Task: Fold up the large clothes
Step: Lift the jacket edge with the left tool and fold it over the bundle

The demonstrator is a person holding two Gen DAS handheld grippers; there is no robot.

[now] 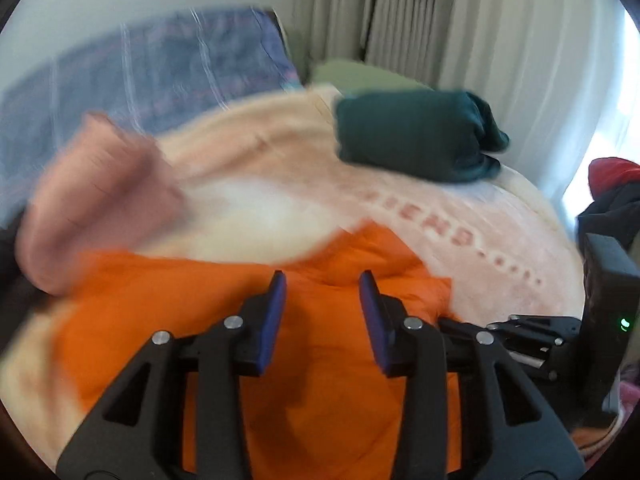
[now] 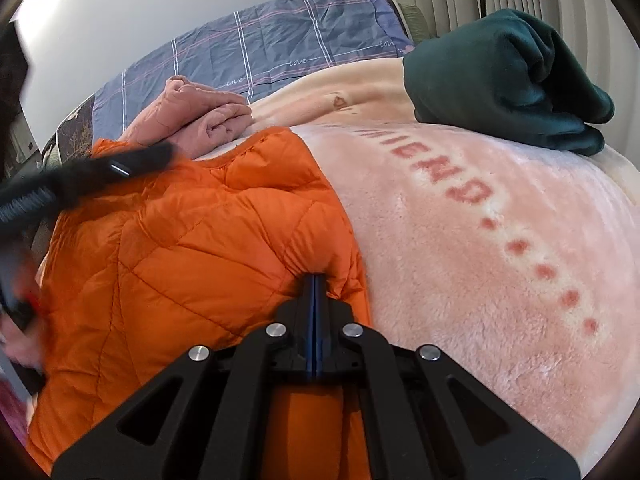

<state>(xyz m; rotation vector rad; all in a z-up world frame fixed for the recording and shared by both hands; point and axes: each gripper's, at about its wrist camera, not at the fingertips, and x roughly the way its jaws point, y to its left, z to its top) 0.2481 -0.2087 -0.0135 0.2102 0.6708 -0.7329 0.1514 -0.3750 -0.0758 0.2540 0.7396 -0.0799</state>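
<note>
**Risk: thin pinch on slippery puffer fabric, one-sided hold**

Right gripper [image 2: 315, 280] is clamped fully, pads pressed together on a small pucker of the orange jacket [image 2: 192, 248] at its right-hand edge, right where it meets the pink blanket [image 2: 480, 280]. Fabric visibly bunches into the pad tips. Only a thin fold of the shell is caught, as far as I can tell, not the padded bulk.

Left gripper [image 1: 323, 286] is released: pads stand apart with nothing between them, hovering over the middle of the jacket, not touching it. The left view is motion-blurred, so detail there is soft.

Failure modes, my read:
- Slick quilted nylon plus a small bite means the pinch could slide out once the jacket's weight loads it.
- Lifting from one edge only would let the rest drag and bunch rather than fold flat.
- The blanket is plush and just beside the grip point; can't tell whether some pile is nipped too. If so, it rides up with the jacket.
- The pink garment [image 2: 192, 116] touches the jacket's far edge and the folded dark green garment [image 2: 504, 80] sits well apart at the back right; a wide sweep could disturb the pink one.

Pose: both grippers pitch down toward the bed, side by side, right one low at the fabric, left one raised above it. A dark fuzzy sleeve [image 2: 60, 184] crosses the right view's left side above the jacket.
</note>
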